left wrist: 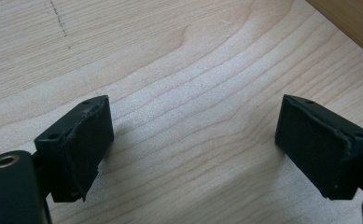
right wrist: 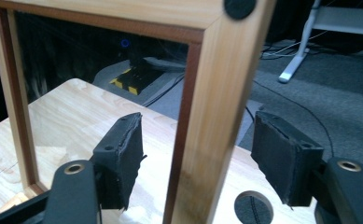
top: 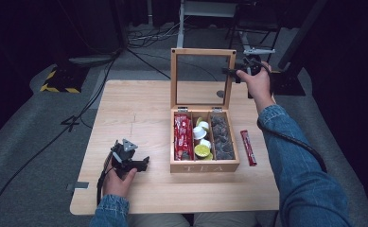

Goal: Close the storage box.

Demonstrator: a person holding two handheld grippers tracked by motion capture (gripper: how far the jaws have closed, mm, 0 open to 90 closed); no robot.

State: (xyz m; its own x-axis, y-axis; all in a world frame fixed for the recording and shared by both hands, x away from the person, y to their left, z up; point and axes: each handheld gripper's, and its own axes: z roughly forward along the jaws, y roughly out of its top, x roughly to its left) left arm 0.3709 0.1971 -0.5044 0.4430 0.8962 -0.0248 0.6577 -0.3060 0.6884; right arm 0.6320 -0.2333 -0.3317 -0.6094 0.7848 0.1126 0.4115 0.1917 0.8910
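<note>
Resting near the front left corner of the table point(top: 139, 99), the left gripper point(top: 143, 164) lies in the person's left hand point(top: 118, 182), just left of the tea box point(top: 204, 166); in the left gripper view its jaws stand wide apart over bare wood, with nothing between the pads point(left wrist: 88, 144). Just right of it, toward the front edge and right of the table's centre, sits the wooden box, marked TEA on its front wall. Its three compartments hold red sachets point(top: 183, 137) on the left, white and yellow-green capsules point(top: 202, 139) in the middle, and dark grey packets point(top: 222, 137) on the right. A single red sachet point(top: 248, 147) lies on the table just beside the box's right wall, apart from it. Behind the compartments, the glass-paned lid point(top: 203, 52) stands upright on its hinges. At the lid's right frame member point(right wrist: 207, 116), near its upper corner, the right gripper point(top: 229, 73) is held level in the right hand point(top: 257, 85). In the right gripper view its jaws are open and straddle that frame member, one pad on each side, clear of the wood. A round cable hole point(top: 220, 93) lies in the table behind the lid, toward the back right corner.
</note>
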